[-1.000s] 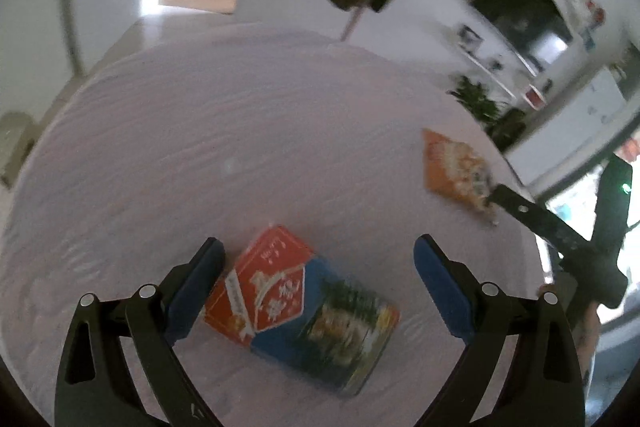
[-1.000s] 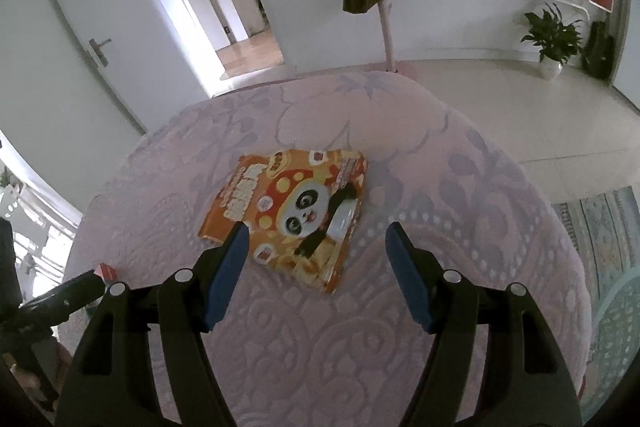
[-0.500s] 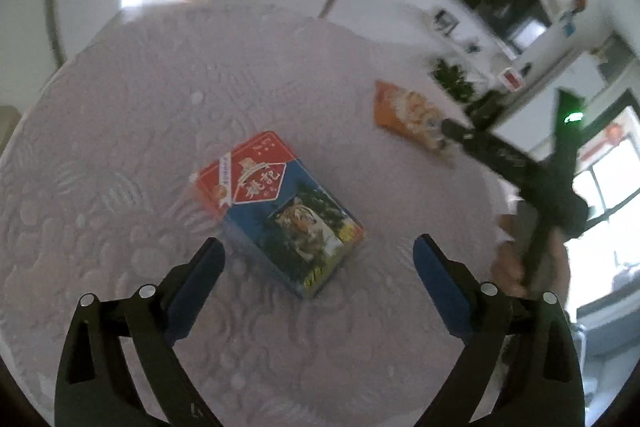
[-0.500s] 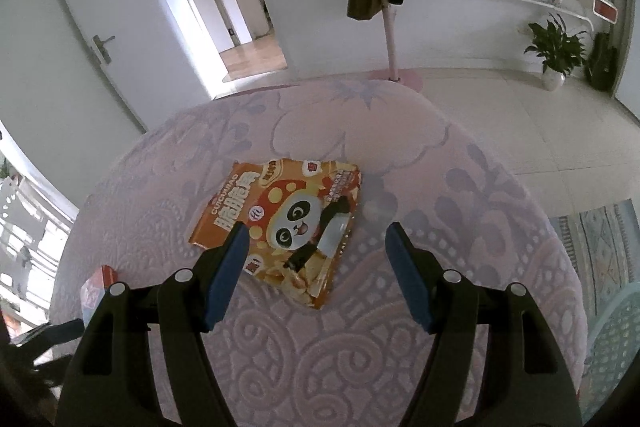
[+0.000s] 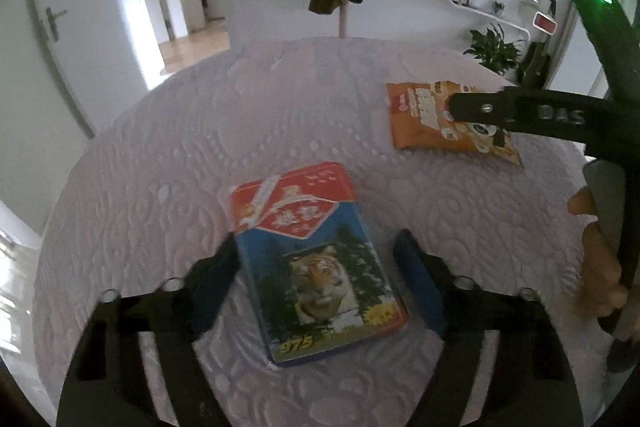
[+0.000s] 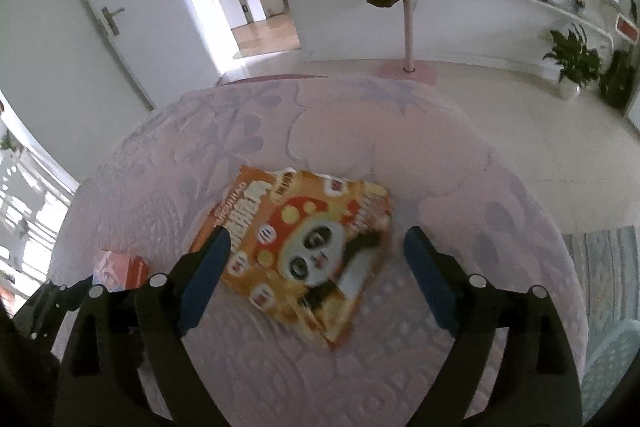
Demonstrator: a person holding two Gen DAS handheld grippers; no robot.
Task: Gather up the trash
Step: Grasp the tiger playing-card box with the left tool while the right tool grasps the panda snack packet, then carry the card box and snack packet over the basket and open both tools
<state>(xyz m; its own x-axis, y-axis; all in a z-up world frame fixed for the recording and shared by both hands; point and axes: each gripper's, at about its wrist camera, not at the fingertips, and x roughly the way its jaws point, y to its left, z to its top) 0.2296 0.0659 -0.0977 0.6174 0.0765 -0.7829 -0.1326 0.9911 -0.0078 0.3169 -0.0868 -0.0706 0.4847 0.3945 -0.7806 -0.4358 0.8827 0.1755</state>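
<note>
- On the round table [image 5: 168, 147], covered in a pale embossed cloth, we find two pieces of trash lying flat and well apart: a boxed pack with a tiger picture [image 5: 316, 263] and an orange panda snack bag [image 6: 308, 247].
- We bring our left gripper [image 5: 320, 267] down over the tiger pack so that the pack lies lengthwise between the blue pads. Its jaws have just been closing around the pack; the left pad looks to be at the pack's long edge, while a strip of cloth shows between the right pad and the other edge, so we judge the grip not yet made.
- We straddle the pack across its narrow width, since that is probably the only span the jaws can close on.
- Our right gripper [image 6: 316, 259] hangs over the snack bag with its jaws spread wide, having just been opening; the bag lies between the pads but neither pad presses on it.
- We read that widening as making room for a bag broader than the pack and lying askew to the fingers.
- A hand [image 5: 600, 251] shows at the edge of the left view, holding the right gripper's handle.
- No bin or bag for the trash is visible in either view, so we cannot tell where these pieces are meant to go.
</note>
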